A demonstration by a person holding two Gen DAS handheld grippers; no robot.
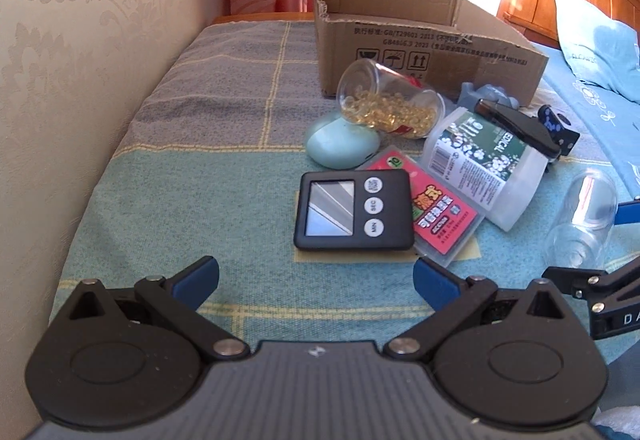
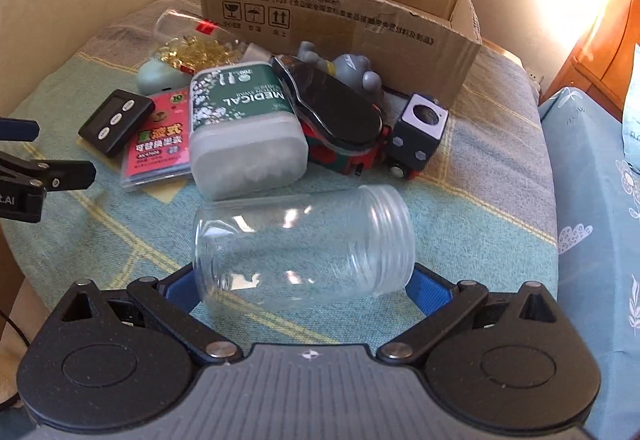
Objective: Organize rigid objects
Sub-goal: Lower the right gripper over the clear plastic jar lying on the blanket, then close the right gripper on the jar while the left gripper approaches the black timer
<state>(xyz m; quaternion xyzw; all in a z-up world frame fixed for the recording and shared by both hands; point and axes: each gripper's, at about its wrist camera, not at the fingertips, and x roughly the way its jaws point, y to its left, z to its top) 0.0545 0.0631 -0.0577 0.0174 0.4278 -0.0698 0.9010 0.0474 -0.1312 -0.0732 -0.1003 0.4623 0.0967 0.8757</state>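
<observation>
On the cloth-covered tabletop (image 1: 180, 159), nothing looks sorted yet — the cardboard box (image 2: 340, 19) at the back shows no contents from here (its floor is hidden, so can't say for sure). All items lie in a heap just in front of it: timer (image 1: 354, 209), red card pack (image 1: 444, 215), cotton-swab tub (image 2: 244, 127) w/ swabs inside, jar of yellow capsules (image 1: 390, 99) on its side, mint case (image 1: 340, 139), dark cube (image 2: 418, 131), grey figure (image 2: 352, 71). Right tongs (image 2: 304, 280) are spread wide around the empty clear jar (image 2: 304, 244), lying on its side, lid off — pads at either end; whether they grip it I can't tell. Left tongs (image 1: 316, 280) wide open, holding nothing, near the timer. So approx. everything's left to do.
</observation>
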